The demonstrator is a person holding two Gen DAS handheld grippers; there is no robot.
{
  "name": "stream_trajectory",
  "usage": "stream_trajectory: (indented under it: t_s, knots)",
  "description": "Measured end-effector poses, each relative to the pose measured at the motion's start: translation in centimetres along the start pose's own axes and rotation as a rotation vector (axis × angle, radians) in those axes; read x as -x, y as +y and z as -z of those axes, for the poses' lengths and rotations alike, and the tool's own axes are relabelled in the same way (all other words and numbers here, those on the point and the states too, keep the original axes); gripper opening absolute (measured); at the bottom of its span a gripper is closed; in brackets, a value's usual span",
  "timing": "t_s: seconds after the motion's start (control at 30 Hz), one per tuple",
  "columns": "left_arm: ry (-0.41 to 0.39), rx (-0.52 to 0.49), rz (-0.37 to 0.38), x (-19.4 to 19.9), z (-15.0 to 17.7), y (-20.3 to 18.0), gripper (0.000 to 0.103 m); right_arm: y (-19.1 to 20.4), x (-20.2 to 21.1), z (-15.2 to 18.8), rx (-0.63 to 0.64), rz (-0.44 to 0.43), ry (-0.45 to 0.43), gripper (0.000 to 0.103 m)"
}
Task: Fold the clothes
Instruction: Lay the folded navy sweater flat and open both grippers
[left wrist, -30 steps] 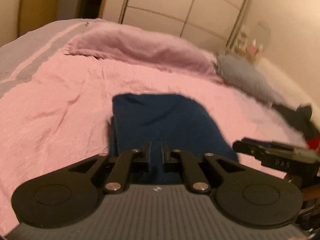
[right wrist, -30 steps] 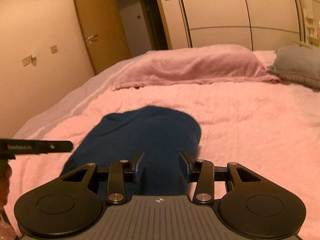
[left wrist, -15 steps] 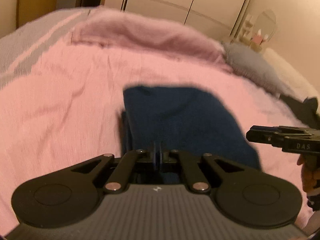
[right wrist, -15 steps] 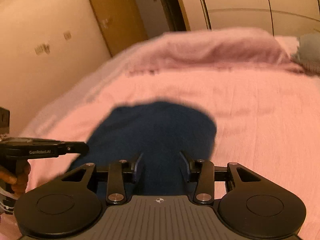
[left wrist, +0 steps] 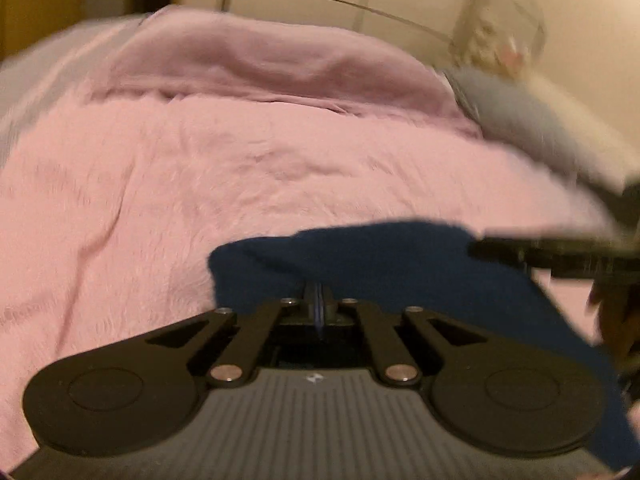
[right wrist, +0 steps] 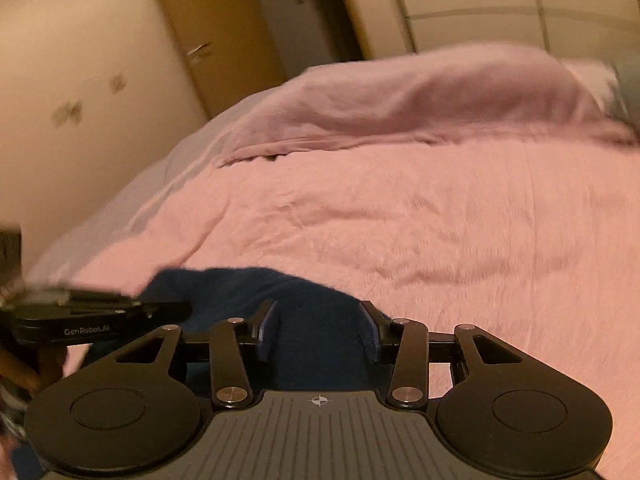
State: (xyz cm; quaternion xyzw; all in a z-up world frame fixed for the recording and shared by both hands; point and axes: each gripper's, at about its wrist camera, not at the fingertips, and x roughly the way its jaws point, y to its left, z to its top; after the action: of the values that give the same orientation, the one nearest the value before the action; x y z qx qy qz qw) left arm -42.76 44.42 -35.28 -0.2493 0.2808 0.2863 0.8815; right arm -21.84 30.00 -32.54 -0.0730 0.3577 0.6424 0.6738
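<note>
The navy garment (left wrist: 400,272) lies folded on the pink bedspread (left wrist: 200,180), near its front edge. The left gripper (left wrist: 319,300) has its jaws pressed together, seemingly pinching the cloth's near edge; the right gripper (right wrist: 318,326) stands half open astride the fabric, gripping nothing. To fold cleanly, pinch both corners, then carry them level.

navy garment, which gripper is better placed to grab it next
Right, probably. The right gripper has its jaws apart over the navy garment, with cloth showing between them. The left gripper is shut above it.
</note>
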Motion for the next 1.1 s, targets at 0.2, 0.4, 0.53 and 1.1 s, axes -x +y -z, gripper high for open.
stream_trajectory:
  t_s: [0.2, 0.4, 0.53, 1.1]
  knots:
    - [-0.039, 0.046, -0.037, 2.5, -1.1, 0.7, 0.002, 0.4, 2.3, -0.7, -0.012, 0.076, -0.038, 0.043]
    - [-0.058, 0.033, 0.016, 9.4, 0.9, -2.7, 0.003, 4.8, 10.1, 1.9, 0.054, 0.113, -0.063, 0.043]
    - [-0.006, -0.032, -0.005, 11.4, 5.2, -5.4, 0.006, 7.7, 12.0, 5.9, 0.066, 0.098, -0.030, 0.043]
    - [0.074, 0.024, -0.323, 20.1, 11.3, -10.9, 0.030, 13.9, 18.7, 12.5, 0.056, 0.206, 0.110, 0.043]
